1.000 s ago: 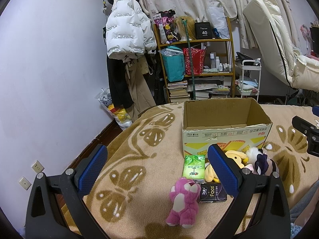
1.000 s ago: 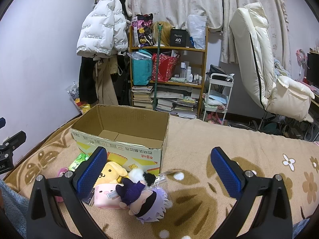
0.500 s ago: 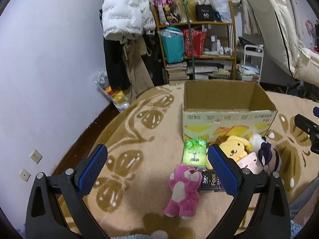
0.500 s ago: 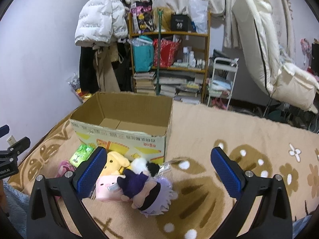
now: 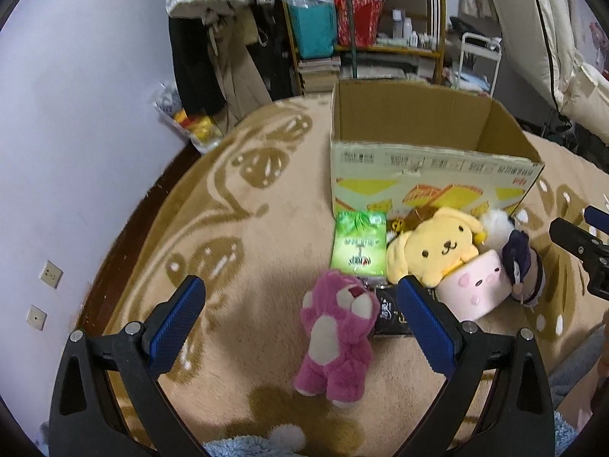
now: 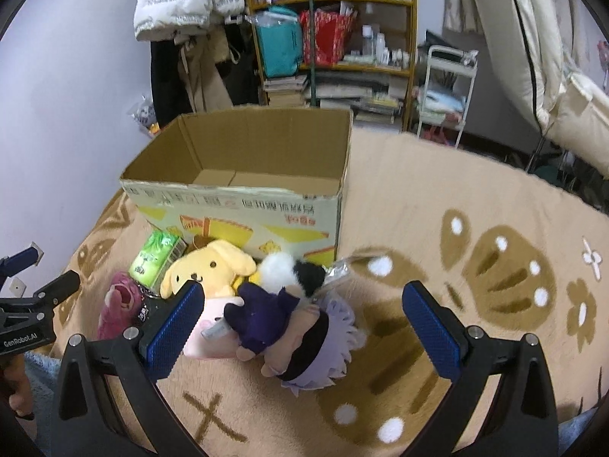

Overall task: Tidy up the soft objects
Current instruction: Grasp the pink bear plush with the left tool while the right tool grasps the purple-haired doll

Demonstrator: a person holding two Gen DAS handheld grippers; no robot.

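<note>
An open, empty cardboard box stands on the beige blanket; it also shows in the right wrist view. In front of it lie a pink bear plush, a yellow dog plush, a pink pillow-like plush, a green tissue pack, a black tissue pack and a purple-clad doll. My left gripper is open, hovering over the pink bear. My right gripper is open, above the doll.
A loaded shelf, hanging coats, a white cart and a cream recliner stand behind the bed. The wall lies left. The blanket stretches right of the box.
Both grippers have tilted down and moved closer to the toys; the pile now sits larger between the fingers. Nothing has been taken hold of.
</note>
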